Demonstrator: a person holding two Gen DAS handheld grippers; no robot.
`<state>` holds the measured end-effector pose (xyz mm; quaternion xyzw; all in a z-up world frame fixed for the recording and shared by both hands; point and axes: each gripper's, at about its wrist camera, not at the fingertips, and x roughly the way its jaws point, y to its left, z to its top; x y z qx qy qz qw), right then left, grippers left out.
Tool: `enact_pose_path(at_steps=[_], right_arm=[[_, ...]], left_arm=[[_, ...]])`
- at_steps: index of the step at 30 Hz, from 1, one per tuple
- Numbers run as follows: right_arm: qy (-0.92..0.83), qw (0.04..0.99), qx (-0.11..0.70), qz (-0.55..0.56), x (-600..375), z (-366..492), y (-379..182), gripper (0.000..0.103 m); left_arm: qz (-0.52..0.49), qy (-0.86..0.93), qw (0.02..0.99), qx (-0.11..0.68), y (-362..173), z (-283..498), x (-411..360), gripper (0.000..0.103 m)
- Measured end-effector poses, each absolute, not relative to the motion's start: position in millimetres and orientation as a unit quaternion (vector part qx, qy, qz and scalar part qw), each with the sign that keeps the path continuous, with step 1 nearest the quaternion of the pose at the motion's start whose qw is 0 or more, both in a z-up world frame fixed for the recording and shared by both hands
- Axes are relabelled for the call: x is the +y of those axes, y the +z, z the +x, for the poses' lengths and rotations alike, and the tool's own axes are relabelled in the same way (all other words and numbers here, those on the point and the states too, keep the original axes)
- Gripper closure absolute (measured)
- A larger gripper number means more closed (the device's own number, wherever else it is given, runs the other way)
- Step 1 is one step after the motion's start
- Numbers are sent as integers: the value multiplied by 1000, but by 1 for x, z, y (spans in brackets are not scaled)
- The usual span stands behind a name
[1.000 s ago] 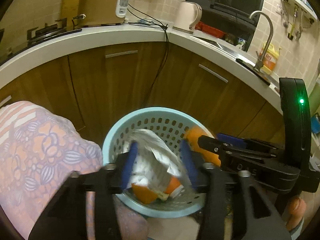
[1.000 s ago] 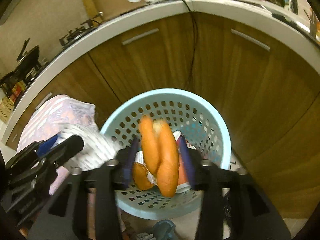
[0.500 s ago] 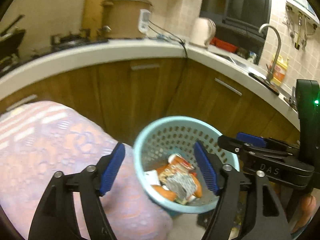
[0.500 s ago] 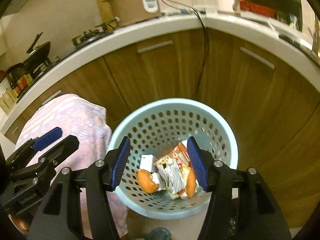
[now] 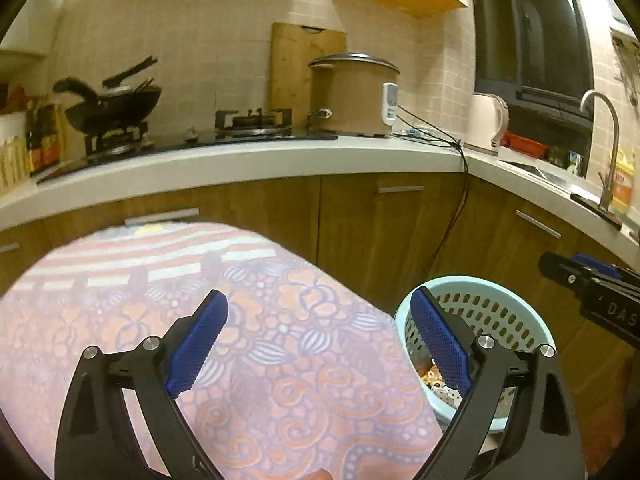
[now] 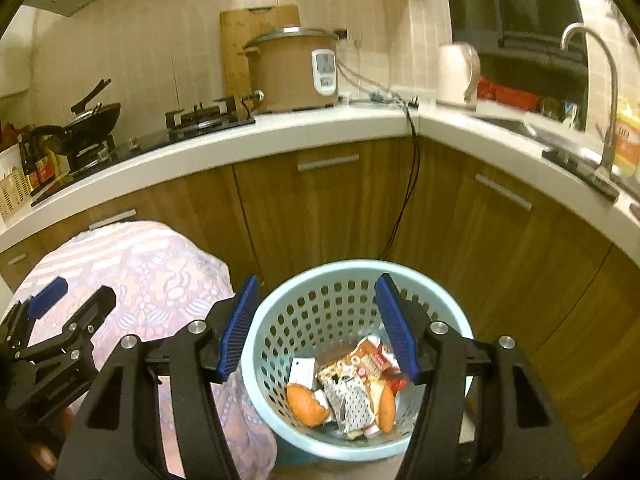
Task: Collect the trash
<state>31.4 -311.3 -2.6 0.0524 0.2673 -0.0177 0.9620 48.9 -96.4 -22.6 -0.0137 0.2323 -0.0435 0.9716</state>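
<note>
A light blue perforated basket [image 6: 280,312] stands on the floor by the wooden cabinets and holds trash: orange peels [image 6: 306,402], a patterned wrapper [image 6: 348,396] and a snack packet [image 6: 370,360]. My right gripper [image 6: 318,326] is open and empty above the basket. My left gripper [image 5: 320,344] is open and empty over a table with a patterned cloth [image 5: 280,360]. The basket [image 5: 512,312] shows at the lower right in the left wrist view. The left gripper [image 6: 64,300] shows at the left in the right wrist view.
A white L-shaped counter [image 6: 360,124] carries a rice cooker [image 6: 292,70], a kettle [image 6: 456,74], a stove with a wok [image 5: 116,108] and a sink tap [image 6: 600,92]. A black cable [image 6: 408,184] hangs down the cabinet fronts.
Both grippers opened and dropped their trash, the wrapper and the orange peels, into the basket. Both then rose, and the left one swung left over the cloth-covered table.
</note>
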Motion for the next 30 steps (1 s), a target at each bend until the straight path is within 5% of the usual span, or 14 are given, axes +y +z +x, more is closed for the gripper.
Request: enact_pose_path(at_steps=[10,30], right_arm=[[-35,970,237,52,-299,23,1,34],[-19,972,229,51,-292,14,3,34]], left_arm=[[-32,-56,972,226,-18,37,-89,13],[-27,-36,971,233,-19,38,-89,8]])
